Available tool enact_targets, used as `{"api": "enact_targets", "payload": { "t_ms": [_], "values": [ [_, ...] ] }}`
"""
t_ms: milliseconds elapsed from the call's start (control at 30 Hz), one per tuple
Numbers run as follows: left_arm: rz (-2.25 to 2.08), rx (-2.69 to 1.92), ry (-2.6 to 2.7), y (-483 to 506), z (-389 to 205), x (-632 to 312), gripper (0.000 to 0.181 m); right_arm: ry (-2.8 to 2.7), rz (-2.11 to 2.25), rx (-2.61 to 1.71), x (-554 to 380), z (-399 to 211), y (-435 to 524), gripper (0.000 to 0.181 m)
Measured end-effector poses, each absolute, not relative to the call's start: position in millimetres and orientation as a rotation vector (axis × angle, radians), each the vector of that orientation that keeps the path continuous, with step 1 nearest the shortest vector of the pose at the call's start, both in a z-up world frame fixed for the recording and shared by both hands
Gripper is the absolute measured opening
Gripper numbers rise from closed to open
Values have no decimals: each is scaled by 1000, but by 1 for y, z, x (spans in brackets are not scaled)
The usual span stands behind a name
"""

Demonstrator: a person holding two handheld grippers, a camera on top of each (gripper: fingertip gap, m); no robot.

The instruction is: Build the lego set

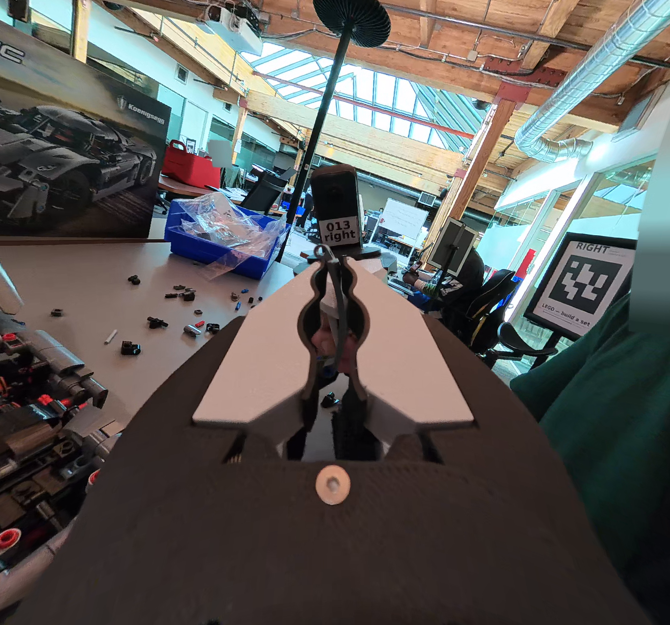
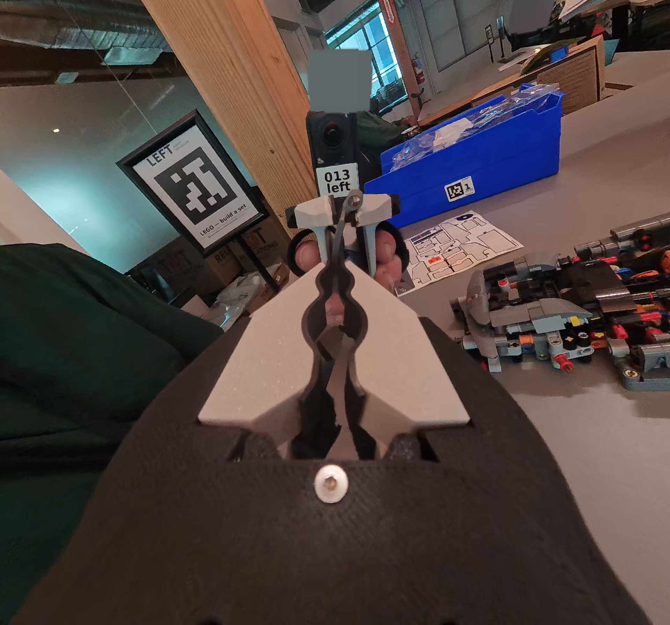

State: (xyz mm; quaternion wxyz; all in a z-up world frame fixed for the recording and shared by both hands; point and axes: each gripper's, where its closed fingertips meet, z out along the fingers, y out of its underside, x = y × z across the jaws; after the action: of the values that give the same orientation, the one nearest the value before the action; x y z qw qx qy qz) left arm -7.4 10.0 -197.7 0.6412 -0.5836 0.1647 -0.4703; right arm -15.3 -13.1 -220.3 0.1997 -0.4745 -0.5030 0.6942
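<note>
Both grippers are raised off the table and point at each other, tip to tip, with one thin grey strip (image 1: 339, 303) caught between them. The left gripper (image 1: 331, 263) is clenched on it: its jaws meet at the tips and the strip runs down the slot between them, its small ring end poking out just past the tips. The right gripper (image 2: 335, 266) looks pinched on the same strip from the other end, its ring (image 2: 354, 199) standing just beyond the jaws against the other gripper's tips. The car (image 2: 565, 314) sits on the table (image 2: 580, 462), well off to the right of the right jaws and low to the left of the left ones. To my eye it is a fair way along: a dense chassis with grey panels on, but pins and axle ends still bare. Plenty remains, I'd judge: loose parts (image 1: 156, 323) lie scattered left of the left jaws, a blue bin (image 2: 471, 158) holds crumpled bags, and a sticker sheet (image 2: 460, 245) lies flat, seemingly unused.
</note>
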Motion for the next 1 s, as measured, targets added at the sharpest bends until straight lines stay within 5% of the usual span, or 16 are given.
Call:
{"api": "enact_targets", "payload": {
  "t_ms": [433,567,700,1000],
  "values": [
    [-1107,-1313,349,7,-201,-8,0,-1424,1889,-1374,-16,-226,-11,2],
    [-1094,-1228,191,14,-191,-26,0,-1336,1757,-1398,-18,-226,2,35],
    [-1080,-1173,87,17,-187,-38,0,-1279,1458,-1354,-18,-222,7,46],
    [-1091,-1133,80,14,-182,-25,0,-1314,1064,-1355,-44,-234,0,20]
  ]
}}
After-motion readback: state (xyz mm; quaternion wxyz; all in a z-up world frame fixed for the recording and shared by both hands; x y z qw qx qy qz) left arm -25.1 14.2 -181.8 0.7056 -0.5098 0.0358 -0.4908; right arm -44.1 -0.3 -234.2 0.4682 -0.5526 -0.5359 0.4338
